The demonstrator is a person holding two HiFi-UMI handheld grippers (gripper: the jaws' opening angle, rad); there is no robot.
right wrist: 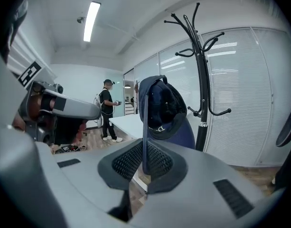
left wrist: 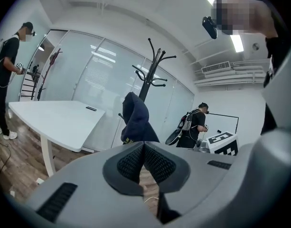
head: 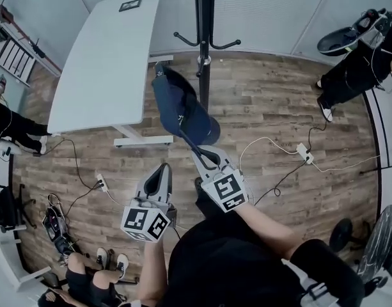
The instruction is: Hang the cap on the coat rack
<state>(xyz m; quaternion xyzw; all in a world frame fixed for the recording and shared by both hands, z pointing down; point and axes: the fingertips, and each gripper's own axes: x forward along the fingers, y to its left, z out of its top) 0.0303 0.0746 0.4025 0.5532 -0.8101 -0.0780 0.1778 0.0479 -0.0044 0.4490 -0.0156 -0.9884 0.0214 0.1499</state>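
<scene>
A navy cap [head: 178, 105] hangs in the air in front of the black coat rack [head: 203, 43], its crown up and to the left of the pole. My right gripper [head: 197, 149] is shut on the cap's brim. In the right gripper view the brim runs as a thin edge between the pads, the cap [right wrist: 164, 106] stands just left of the coat rack [right wrist: 200, 65], and its hooks are bare. My left gripper [head: 162, 170] is lower and to the left, shut with nothing in it. In the left gripper view the cap [left wrist: 136, 120] shows below the rack's hooks [left wrist: 152, 72].
A white table [head: 106, 62] stands to the left of the rack. Cables and a power strip [head: 303, 152] lie on the wooden floor. People stand at the right [head: 355, 69] and left edges. Glass walls with blinds close off the back.
</scene>
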